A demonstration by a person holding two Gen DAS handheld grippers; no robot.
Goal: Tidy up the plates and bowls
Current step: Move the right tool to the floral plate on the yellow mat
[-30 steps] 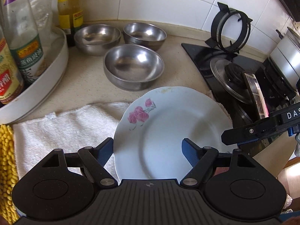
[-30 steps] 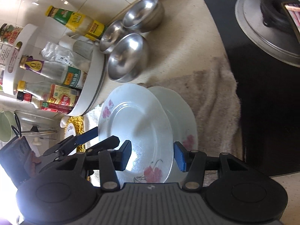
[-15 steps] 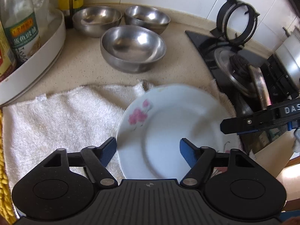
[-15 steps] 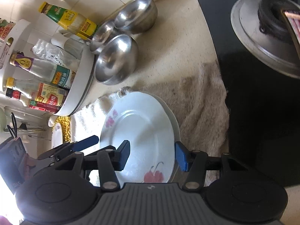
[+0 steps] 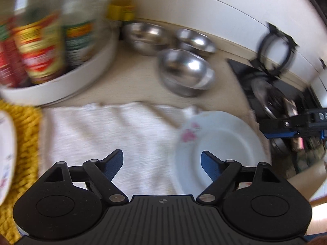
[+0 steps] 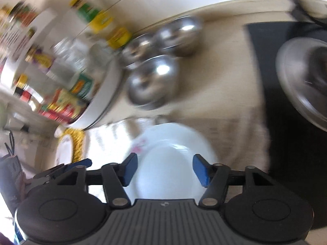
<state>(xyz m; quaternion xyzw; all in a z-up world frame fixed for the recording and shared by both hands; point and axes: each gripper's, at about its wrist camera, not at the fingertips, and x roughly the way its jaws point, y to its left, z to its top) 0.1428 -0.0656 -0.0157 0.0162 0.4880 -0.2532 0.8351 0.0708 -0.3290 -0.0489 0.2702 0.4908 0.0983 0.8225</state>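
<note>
In the left wrist view, the left claw (image 5: 161, 163) has just been opening and stands wide over the white towel (image 5: 106, 134), nothing between its pads; the floral plate (image 5: 220, 143) lies right of it, cushioned on the towel. In the right wrist view, the right claw (image 6: 163, 168), also just opening, hangs above that plate (image 6: 171, 155) without gripping, while three steel bowls (image 6: 153, 81) wait unstacked on the far desk (image 6: 220, 77).

The plate (image 5: 224, 143) is white with a pink flower print near its rim. Three bowls (image 5: 187, 71) are bare shiny steel. The towel (image 5: 106, 134) is off-white, the knitted mat (image 5: 26, 134) mustard yellow, the tabletop (image 5: 134, 81) beige. The round tray (image 5: 67, 83) is white; its bottles (image 5: 40, 49) carry red, yellow and green labels. The hob (image 6: 290, 143) is black. Both grippers are black with blue pads (image 6: 128, 168).
</note>
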